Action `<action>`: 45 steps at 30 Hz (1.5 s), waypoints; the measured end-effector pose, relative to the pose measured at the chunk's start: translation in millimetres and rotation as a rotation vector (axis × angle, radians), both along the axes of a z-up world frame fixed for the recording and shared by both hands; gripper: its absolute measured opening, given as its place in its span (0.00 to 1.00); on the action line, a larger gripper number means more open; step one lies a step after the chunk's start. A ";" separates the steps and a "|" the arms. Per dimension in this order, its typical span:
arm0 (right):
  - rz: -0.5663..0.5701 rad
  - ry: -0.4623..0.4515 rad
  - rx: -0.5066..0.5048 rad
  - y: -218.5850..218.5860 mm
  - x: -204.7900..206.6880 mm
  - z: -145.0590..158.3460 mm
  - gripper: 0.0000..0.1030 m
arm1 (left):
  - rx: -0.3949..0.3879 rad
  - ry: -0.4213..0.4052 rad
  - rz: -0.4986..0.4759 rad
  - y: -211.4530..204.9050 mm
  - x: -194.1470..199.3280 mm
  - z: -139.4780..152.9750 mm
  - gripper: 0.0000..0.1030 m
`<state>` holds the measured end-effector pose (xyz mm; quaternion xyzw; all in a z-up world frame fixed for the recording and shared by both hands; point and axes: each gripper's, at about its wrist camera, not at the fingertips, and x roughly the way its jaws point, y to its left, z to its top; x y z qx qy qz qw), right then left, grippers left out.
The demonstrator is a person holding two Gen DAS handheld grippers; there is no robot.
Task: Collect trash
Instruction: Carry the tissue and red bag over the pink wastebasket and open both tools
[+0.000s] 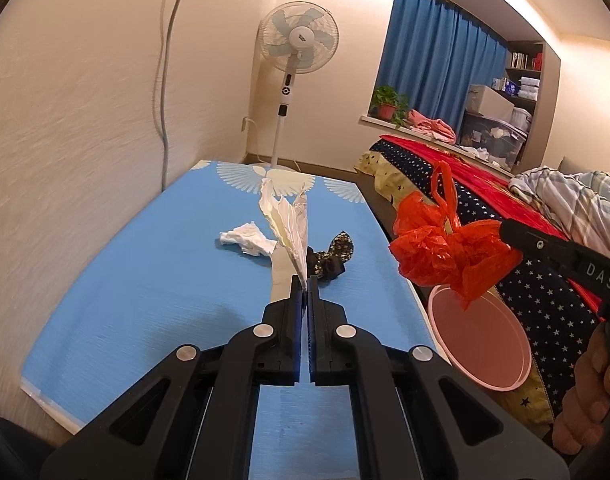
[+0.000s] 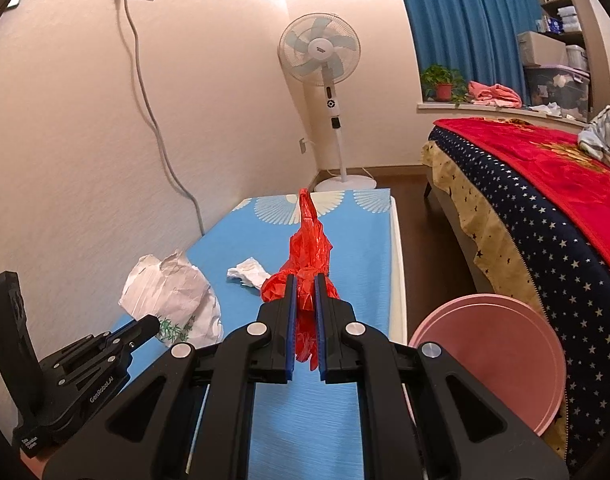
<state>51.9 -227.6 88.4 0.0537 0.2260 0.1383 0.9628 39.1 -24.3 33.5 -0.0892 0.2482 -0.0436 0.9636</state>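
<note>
cream walls (image 2: 65, 120), blue curtains (image 2: 465, 20), a standing fan (image 2: 320, 52), a starry bed (image 2: 545, 240).

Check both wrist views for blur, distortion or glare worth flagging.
Left wrist view: wall streaked with motion blur, bright glare on the ceiling, sharp white paper bag. Right wrist view: sharp throughout, fisheye bends the blue curtain, red plastic bag crisp.

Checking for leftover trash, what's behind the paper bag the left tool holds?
Behind the paper bag: a crumpled tissue and dark patterned cloth, partly covered.

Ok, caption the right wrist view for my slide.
Right gripper shut on a crumpled red plastic bag above the blue patterned table, beside the round pink bin.
</note>
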 end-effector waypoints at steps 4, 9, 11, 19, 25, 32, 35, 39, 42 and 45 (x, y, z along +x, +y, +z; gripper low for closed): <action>-0.014 -0.003 0.004 -5.4 -2.7 2.7 0.08 | 0.003 -0.002 -0.010 -3.6 -0.5 2.6 0.02; -0.037 -0.006 0.000 -10.4 -6.8 5.8 0.08 | 0.008 -0.005 -0.025 -10.0 -0.7 5.5 0.02; -0.050 -0.006 -0.005 -12.4 -8.1 6.8 0.08 | 0.009 -0.006 -0.030 -11.8 -1.3 6.3 0.02; -0.112 0.007 -0.036 -25.0 -10.0 10.5 0.08 | 0.006 -0.003 -0.056 -19.9 1.1 7.2 0.02; -0.142 0.013 -0.051 -32.6 -10.0 13.3 0.08 | 0.007 -0.002 -0.078 -28.5 4.0 10.0 0.02; -0.199 -0.022 -0.118 -41.9 -13.3 26.9 0.08 | 0.011 0.000 -0.112 -43.9 10.3 14.2 0.02; -0.225 -0.032 -0.138 -50.6 -13.2 33.0 0.08 | 0.011 -0.002 -0.134 -53.5 14.6 17.0 0.02; -0.254 -0.029 -0.147 -64.5 -11.2 37.7 0.08 | 0.017 -0.007 -0.168 -69.7 20.3 21.3 0.02; -0.275 -0.029 -0.153 -75.0 -10.7 41.3 0.08 | 0.020 -0.009 -0.196 -83.5 25.2 24.0 0.02; -0.295 -0.030 -0.167 -88.1 -10.9 46.3 0.08 | 0.020 -0.012 -0.223 -98.0 29.5 26.0 0.02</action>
